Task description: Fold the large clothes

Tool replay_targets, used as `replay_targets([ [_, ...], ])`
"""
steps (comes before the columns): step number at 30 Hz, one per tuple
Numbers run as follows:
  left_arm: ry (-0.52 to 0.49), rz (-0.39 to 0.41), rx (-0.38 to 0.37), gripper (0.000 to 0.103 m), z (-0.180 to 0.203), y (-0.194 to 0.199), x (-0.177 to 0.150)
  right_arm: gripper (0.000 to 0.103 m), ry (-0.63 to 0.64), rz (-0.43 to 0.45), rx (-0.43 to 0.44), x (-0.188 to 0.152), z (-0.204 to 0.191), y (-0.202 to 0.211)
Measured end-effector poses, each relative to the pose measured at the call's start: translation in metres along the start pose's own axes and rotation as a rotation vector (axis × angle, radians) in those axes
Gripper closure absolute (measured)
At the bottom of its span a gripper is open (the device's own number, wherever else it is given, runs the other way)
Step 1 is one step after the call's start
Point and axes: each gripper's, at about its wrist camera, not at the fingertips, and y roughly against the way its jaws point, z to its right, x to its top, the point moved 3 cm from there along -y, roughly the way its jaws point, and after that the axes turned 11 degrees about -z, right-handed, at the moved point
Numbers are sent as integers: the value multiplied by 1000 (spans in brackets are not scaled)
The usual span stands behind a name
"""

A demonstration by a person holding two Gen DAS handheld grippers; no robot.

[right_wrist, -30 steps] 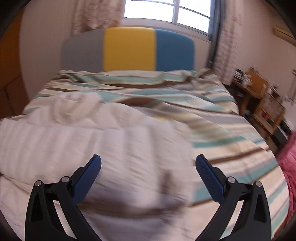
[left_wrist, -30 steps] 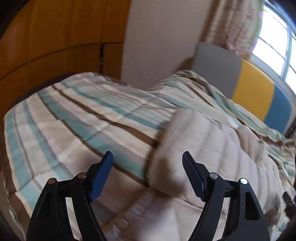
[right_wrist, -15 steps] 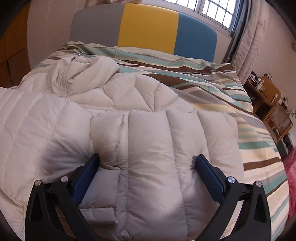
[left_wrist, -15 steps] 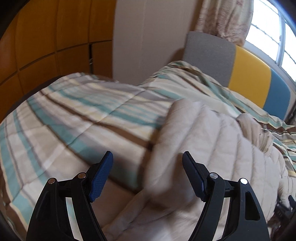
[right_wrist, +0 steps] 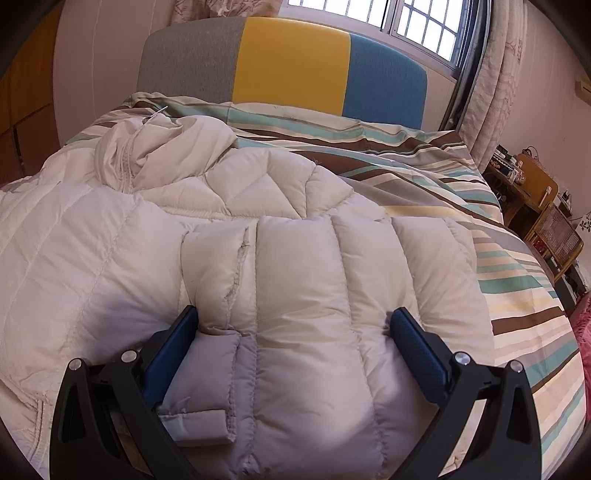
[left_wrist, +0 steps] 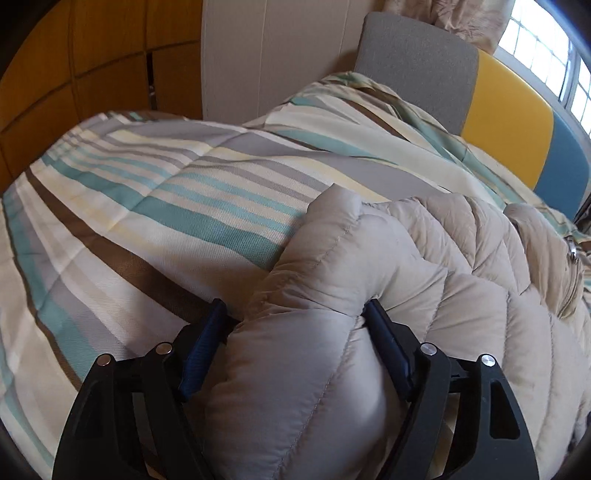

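A: Where is the jacket point(right_wrist: 288, 295)?

B: On the bed, over the striped quilt point(right_wrist: 517, 280). In the right wrist view it fills the left and centre of the frame, pale and puffy, with a folded sleeve lying in the lower middle and its collar and zip bunched at the upper left.

A: And the right hand-held gripper point(right_wrist: 291, 317)?

B: Spread wide at the bottom of the frame. Its blue pads point(right_wrist: 417, 354) sit on either side of the folded sleeve, pressed into the padding; whether they pinch it I cannot tell.

A: The left hand-held gripper point(left_wrist: 295, 314)?

B: Also wide, at the bottom of the left wrist view. A thick fold of the jacket point(left_wrist: 332, 295) bulges up between its fingers and touches both pads.

A: What else is around?

B: A headboard point(right_wrist: 291, 59) in grey, yellow and blue panels stands at the top centre, with a barred window point(right_wrist: 406, 26) above it and a curtain point(right_wrist: 491, 85) down the right side. A wooden side table point(right_wrist: 535, 199) with clutter is at the right edge, just beside the bed. In the left wrist view, wood wall panels point(left_wrist: 92, 62) fill the upper left, and bare quilt point(left_wrist: 147, 206) spreads across the left half.

A: Anything in the way?

B: The jacket's bulk hides the inner faces of the left fingers.
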Motion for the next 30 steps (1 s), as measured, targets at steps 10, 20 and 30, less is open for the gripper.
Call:
replay_targets([
  [10, 1, 36, 104, 10, -9, 36, -7, 2, 3, -4, 2, -1, -2, -5],
  [20, -179, 195, -17, 10, 36, 118, -59, 2, -35, -14, 68, 4, 12, 11],
  [30, -367, 88, 28, 26, 95, 57, -80, 33, 108, 47, 373, 13, -56, 57],
])
